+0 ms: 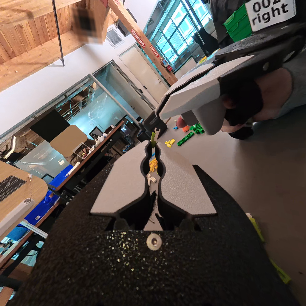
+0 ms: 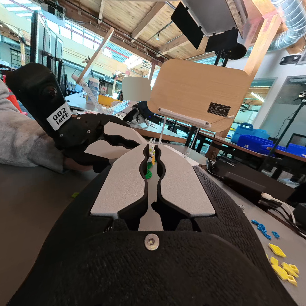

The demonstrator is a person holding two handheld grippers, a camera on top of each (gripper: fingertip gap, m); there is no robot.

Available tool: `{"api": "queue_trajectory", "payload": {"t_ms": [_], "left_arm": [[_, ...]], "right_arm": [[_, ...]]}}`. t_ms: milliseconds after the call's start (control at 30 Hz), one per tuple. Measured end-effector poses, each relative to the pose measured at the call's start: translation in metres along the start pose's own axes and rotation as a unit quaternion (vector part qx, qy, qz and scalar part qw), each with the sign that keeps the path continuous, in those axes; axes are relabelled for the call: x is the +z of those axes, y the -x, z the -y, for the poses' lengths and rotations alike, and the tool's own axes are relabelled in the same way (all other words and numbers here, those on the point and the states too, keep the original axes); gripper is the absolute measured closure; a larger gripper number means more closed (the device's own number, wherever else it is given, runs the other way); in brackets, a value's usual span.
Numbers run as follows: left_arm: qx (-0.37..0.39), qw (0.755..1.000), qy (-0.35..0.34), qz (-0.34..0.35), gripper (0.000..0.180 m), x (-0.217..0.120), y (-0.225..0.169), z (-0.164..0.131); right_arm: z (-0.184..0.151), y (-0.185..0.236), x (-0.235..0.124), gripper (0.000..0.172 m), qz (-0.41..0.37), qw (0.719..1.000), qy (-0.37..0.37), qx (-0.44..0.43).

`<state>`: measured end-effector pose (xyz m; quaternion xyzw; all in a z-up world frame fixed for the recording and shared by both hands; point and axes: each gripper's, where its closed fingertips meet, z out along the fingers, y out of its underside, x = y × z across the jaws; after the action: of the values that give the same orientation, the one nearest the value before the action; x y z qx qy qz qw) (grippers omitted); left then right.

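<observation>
the left gripper [image 1: 153,144], a black hand-held tool with pale grey finger plates, has its tips pinched on a thin lime-green plastic strip [image 1: 153,137] that stands up past them beside a small white wrench-shaped piece [image 1: 157,132]; holding the strip by its lower end leaves the upper part free and in plain sight. the right gripper [image 2: 151,149] is nearly closed, a narrow slit showing between its black wavy pads [image 2: 143,159], and through that slit a small white, lime and orange cluster of parts [image 2: 152,154] shows at the tips, though whether the pads press on it cannot be told. the two tools point at each other low over the grey tabletop [image 1: 231,165], probably so the small parts meet between them. around them lie a long green studded brick [image 1: 185,141], loose yellow pieces [image 1: 170,143], an orange block [image 1: 186,128] and, nearer the right tool, blue bits [image 2: 263,229]. a tilted light wooden board on a white stand [image 2: 198,92] rises behind.
</observation>
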<state>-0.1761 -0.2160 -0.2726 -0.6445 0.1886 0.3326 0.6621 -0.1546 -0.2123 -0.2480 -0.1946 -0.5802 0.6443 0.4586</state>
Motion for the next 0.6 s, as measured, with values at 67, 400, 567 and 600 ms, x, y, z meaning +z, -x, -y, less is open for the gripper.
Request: {"api": "queue_trajectory", "payload": {"t_ms": [67,400,567,600], "left_arm": [[0.004,1.000,-0.006,0.002,0.178,0.000,0.000,0.003],[0.027,0.999,-0.039,-0.007,0.178,-0.002,-0.005,0.014],[0.031,0.999,-0.045,-0.005,0.178,-0.002,-0.006,0.017],[0.032,0.998,-0.046,-0.004,0.178,-0.002,-0.006,0.018]], "right_arm": [[0.000,0.001,0.000,0.166,0.001,1.000,0.002,-0.004],[-0.001,0.009,0.001,0.168,0.010,0.999,0.003,-0.033],[0.000,0.011,0.000,0.169,0.019,1.000,0.000,-0.022],[0.000,0.011,0.000,0.169,0.021,1.000,-0.001,-0.018]]}}
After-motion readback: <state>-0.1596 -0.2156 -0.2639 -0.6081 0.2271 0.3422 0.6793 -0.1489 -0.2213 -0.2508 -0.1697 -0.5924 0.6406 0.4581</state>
